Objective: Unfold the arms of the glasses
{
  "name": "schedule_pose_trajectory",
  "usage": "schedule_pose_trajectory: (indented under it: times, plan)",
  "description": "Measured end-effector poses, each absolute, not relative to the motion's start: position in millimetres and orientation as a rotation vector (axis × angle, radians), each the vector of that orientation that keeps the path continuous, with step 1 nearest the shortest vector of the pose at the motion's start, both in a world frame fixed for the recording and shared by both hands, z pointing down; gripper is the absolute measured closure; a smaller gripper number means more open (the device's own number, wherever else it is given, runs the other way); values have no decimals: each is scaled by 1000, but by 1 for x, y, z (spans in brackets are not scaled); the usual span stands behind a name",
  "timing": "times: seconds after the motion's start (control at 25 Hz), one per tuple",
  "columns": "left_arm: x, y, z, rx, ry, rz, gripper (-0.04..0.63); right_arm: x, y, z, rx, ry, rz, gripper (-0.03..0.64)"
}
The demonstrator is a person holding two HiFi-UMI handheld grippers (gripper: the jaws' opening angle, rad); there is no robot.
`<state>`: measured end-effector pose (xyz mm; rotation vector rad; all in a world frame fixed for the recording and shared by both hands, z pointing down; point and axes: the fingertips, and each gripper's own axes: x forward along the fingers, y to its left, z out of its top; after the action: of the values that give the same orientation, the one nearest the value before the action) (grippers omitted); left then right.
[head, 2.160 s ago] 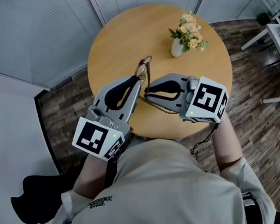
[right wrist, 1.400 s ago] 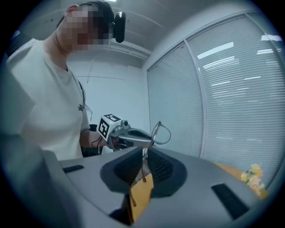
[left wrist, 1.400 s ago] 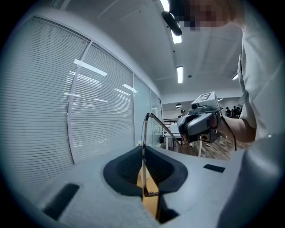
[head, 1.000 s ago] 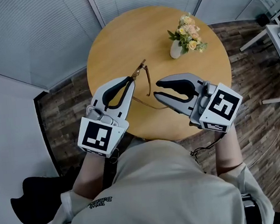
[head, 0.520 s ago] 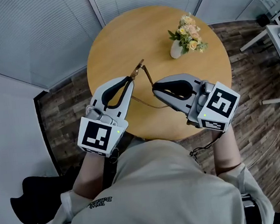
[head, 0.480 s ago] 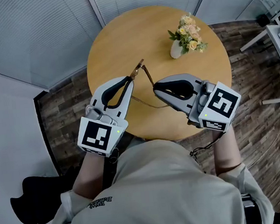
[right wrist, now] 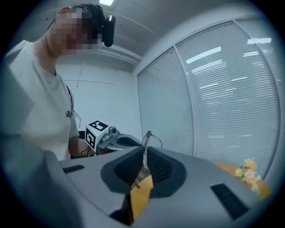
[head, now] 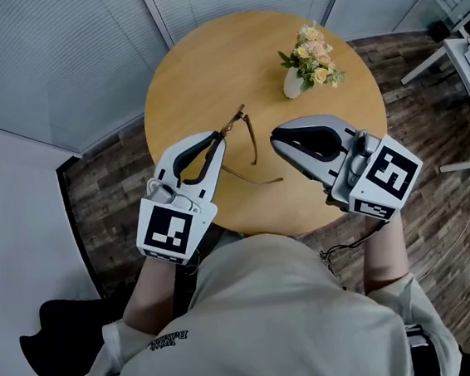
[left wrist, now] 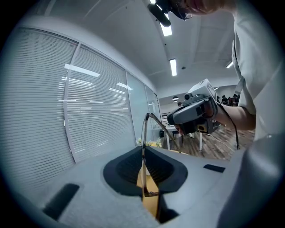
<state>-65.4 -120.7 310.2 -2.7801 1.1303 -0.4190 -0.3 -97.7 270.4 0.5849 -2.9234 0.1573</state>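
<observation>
We're pinching the glasses (head: 251,138) (left wrist: 144,133) in the left gripper (head: 219,137) (left wrist: 143,149), jaws clamped on a thin bar of the frame, the rest poking out past the tips over the round wooden table (head: 221,59). The right gripper (head: 275,139) (right wrist: 144,151) is hanging just beside the glasses without touching, jaws pressing together on nothing. A small vase of flowers (head: 309,58) is sitting well beyond both sets of jaws.
</observation>
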Motion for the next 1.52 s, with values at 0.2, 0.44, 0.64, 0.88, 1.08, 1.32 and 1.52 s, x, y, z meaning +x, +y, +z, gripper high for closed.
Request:
schedule_pose_trajectory:
  times: [0.2,0.44,0.64,0.88,1.08,1.32,1.52]
  plan:
    - [-61,-122,307,-2740,1109,-437,557,-15,-94,289,553,-2908,214,538]
    - [-59,-119,307,-2733,1096,-439,557,-25,-93,300,533,-2895,255,560]
    - [-62,-121,306,-2718,1104,-442,557,-15,-93,293,548,-2875,204,569]
    - [-61,-121,308,-2703,1098,-471,557,1,-96,285,595,-2852,150,575]
    - [-59,-120,307,-2679,1105,-512,557,7,-96,282,610,-2798,70,577]
    - [-63,-122,319,-2580,1090,-615,557,9,-95,284,598,-2710,-22,577]
    - [-62,-122,324,-2507,1064,-707,557,10,-95,289,591,-2664,-17,577]
